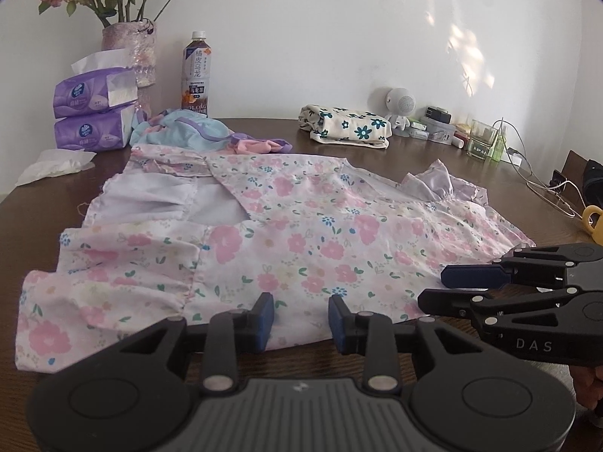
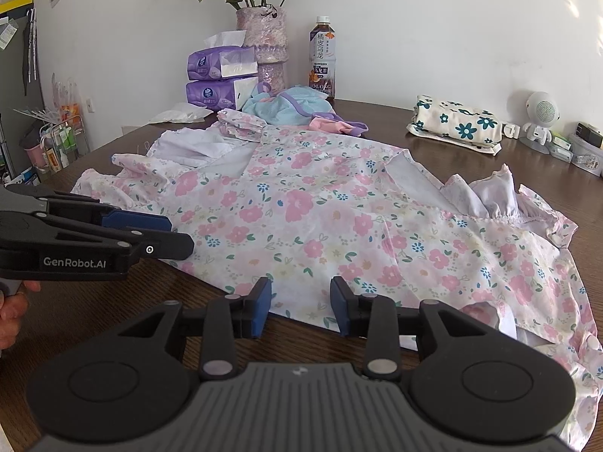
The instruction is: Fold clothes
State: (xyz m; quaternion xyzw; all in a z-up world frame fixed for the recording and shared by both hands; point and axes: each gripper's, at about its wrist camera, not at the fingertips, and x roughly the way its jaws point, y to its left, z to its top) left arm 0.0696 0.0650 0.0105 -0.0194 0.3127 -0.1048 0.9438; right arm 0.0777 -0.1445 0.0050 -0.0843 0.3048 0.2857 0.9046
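A pink floral dress [image 1: 301, 226] lies spread on the brown wooden table [image 1: 433, 158], its left part turned over so the white lining [image 1: 150, 199] shows. My left gripper [image 1: 301, 320] is open at the dress's near hem, and the fabric edge lies between its blue pads [image 1: 265, 316]. To its right, my right gripper [image 1: 441, 288] rests low over the same hem. In the right wrist view the right gripper [image 2: 301, 305] is open too, with the hem of the dress [image 2: 320, 226] between its fingers. The left gripper [image 2: 177, 233] lies on the dress edge at the left.
Behind the dress lie a blue and pink garment heap [image 1: 188, 132] and a folded cream flower-print cloth [image 1: 346, 126]. Tissue packs [image 1: 94, 109], a flower vase [image 1: 132, 52] and a tea bottle [image 1: 196, 75] stand at the back left. Small items, cables and a glass [image 1: 480, 137] crowd the back right.
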